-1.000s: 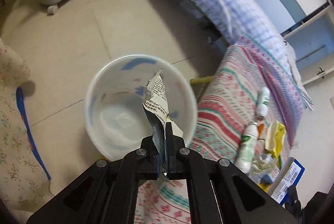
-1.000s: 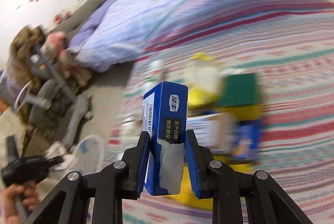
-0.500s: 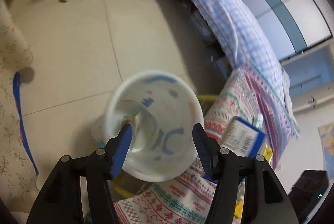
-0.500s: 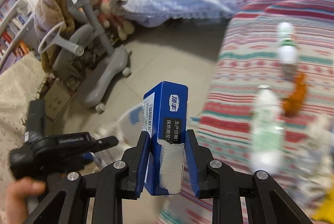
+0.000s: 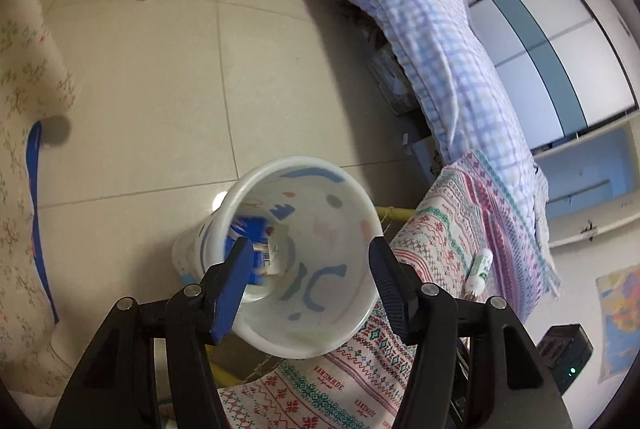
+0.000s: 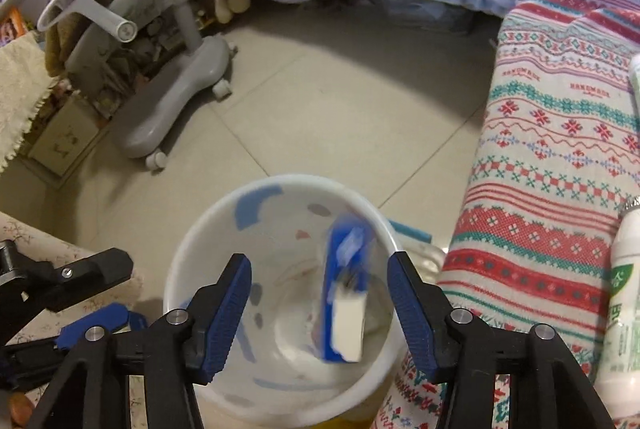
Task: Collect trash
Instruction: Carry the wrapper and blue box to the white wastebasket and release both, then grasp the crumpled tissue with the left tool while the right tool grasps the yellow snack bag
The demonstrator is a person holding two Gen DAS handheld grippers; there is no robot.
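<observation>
Blue carton (image 6: pixel 346 289): blurred, upright-tilted, inside the white bin (image 6: pixel 280 185), toward its right wall; lies ahead of and between the right gripper's (image 6: pixel 320 303) fingers, touching neither pad. From the left wrist view the carton (image 5: pixel 250 243) shows deep in the bin (image 5: pixel 304 165) beside a scrap of printed paper (image 5: pixel 276 257).

Right gripper: jaws have just been opening, now spread wide, holding nothing.

Left gripper (image 5: pixel 310 283): jaws apart, empty, poised over the bin's mouth.

Bin: stands on the tiled floor (image 6: pixel 340 101), just beside the patterned bedspread (image 6: pixel 560 149).

White bottle (image 6: pixel 624 309): lying on the bedspread.
</observation>
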